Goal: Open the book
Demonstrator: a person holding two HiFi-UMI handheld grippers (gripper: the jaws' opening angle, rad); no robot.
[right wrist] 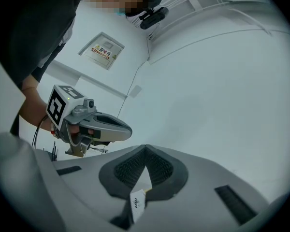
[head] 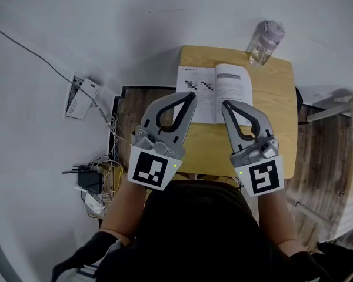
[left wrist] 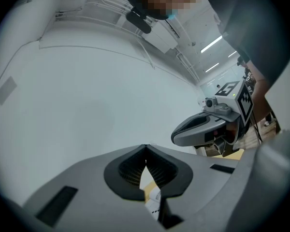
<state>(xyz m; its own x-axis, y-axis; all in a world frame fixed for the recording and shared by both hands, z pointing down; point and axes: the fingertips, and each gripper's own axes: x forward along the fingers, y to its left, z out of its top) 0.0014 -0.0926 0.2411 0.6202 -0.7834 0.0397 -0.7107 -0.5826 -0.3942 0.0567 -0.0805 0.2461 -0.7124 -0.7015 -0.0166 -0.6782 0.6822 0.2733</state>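
Bright, even light; fisheye warp, dark vignetted corners.

The book point(head: 215, 93) is matt white paper with black print, the surface point(head: 282, 116) under it is pale, smooth wood with a soft sheen, and the bottle point(head: 262, 46) is clear, glossy plastic with a pale lilac plastic cap. The left gripper point(head: 190, 97) and right gripper point(head: 227, 106) have shells of smooth, matt grey plastic, with inner pads point(left wrist: 130, 170) that are black, finely ribbed and dull. The floor planks point(head: 132, 110) show dark, rougher wood grain.
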